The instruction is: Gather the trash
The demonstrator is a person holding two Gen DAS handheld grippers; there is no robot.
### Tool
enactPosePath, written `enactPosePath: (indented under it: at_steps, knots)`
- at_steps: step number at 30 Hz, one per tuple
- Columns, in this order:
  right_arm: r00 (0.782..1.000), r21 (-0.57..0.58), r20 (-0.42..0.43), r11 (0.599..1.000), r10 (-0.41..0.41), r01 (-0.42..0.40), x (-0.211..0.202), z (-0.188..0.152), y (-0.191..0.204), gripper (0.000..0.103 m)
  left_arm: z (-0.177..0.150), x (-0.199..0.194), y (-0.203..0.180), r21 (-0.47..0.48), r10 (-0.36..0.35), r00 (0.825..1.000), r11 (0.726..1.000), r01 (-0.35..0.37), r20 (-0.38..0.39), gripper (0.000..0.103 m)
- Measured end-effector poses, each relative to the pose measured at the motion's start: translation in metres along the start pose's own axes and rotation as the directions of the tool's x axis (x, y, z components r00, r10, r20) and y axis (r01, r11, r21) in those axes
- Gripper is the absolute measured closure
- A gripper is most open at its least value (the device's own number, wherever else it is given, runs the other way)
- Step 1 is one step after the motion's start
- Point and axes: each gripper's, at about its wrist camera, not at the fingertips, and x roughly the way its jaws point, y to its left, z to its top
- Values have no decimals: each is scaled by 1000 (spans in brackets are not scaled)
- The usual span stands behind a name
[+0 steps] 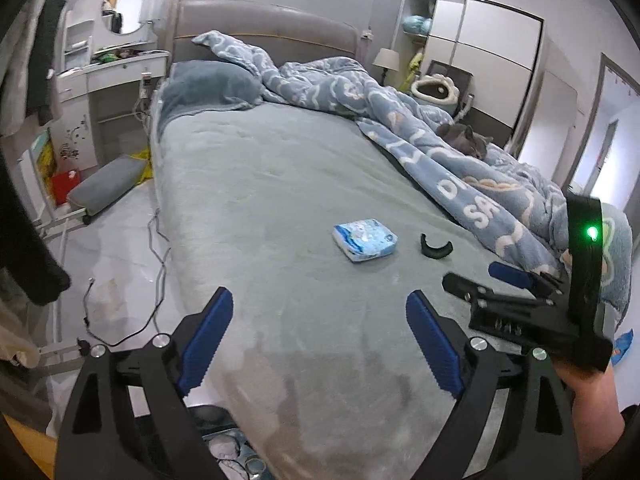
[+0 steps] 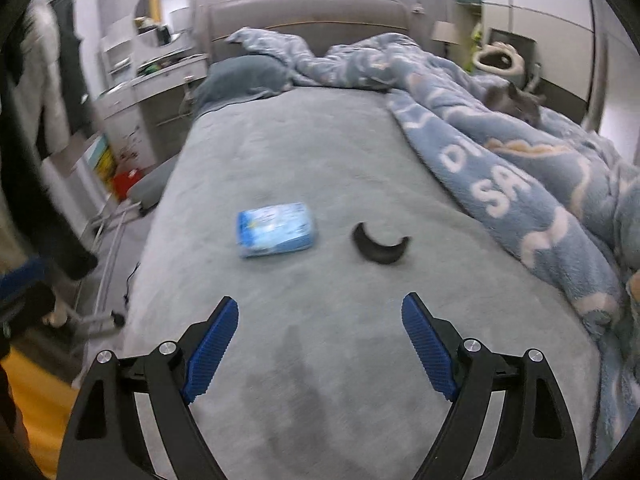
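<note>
A wide bed point(image 1: 280, 184) with a grey-green fleece cover fills both views. On its bare surface, towards the foot edge, lie two small things well apart from each other: a blue and white tissue pack point(image 1: 365, 239) and, to its right, a black curved piece point(image 1: 436, 249) shaped like a crescent. Neither is touched by anything.

The left gripper point(image 1: 320, 316) hangs over the foot edge of the bed with its blue-padded jaws spread wide and nothing between them; only the bed cover shows in the gap. The tissue pack lies ahead of it, slightly right of its centre line. The right gripper point(image 2: 320, 316) also stands wide apart and holds nothing, pointing down at the bed short of the two things, with the curved piece ahead and a little to its right. In the left wrist view the right gripper shows from the side near the bed's right foot corner, a green light lit on its body and a hand point(image 1: 592, 396) gripping it below.

A crumpled blue blanket point(image 1: 440, 140) with white letters covers the right side of the bed up to the headboard point(image 1: 264, 28), and a grey cat point(image 1: 466, 140) lies on it near the right edge. A blue pillow point(image 1: 212, 84) sits at the head on the left. Cables point(image 1: 156, 248) trail on the floor beside the bed's left edge.
</note>
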Motion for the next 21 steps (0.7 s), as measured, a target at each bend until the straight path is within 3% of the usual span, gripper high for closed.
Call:
enactPosePath:
  at_steps: [13, 21]
  knots:
    - [999, 86, -26, 996, -37, 39, 50, 29, -30, 18, 17, 71, -14, 34, -76, 996, 996, 78, -54, 11]
    - [996, 115, -71, 991, -61, 69, 82, 39, -42, 24, 25, 124, -20, -20, -132, 985, 991, 131, -113, 11]
